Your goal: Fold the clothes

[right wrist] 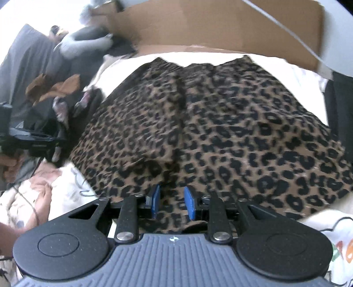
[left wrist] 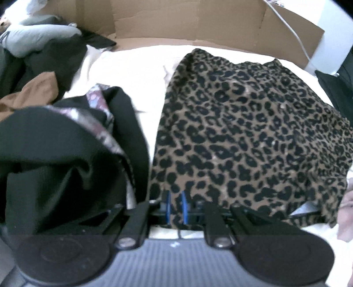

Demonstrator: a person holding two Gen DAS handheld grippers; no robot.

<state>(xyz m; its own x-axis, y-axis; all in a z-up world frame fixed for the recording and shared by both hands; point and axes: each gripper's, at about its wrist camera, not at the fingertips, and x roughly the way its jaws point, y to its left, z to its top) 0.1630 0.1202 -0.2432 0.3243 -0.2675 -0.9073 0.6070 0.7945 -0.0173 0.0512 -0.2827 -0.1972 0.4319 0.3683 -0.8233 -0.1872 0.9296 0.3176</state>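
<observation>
The leopard-print garment (right wrist: 209, 123) is spread on the white bedding (left wrist: 132, 66); its near edge is pinched by the left gripper (left wrist: 175, 209), and also gripped by the right gripper (right wrist: 172, 203), jaws narrow.

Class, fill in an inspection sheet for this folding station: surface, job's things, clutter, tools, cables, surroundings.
Surface: white sheet.
Job's things: leopard garment spread on the sheet, its near edge lifted.
Clutter: black garment, brown cloth and grey cloth piled to the left.
Tools: left tool shut on the leopard garment's edge; right tool has that fabric between its pads.
Cables: white cable across the cardboard.
Surroundings: cardboard wall behind.
</observation>
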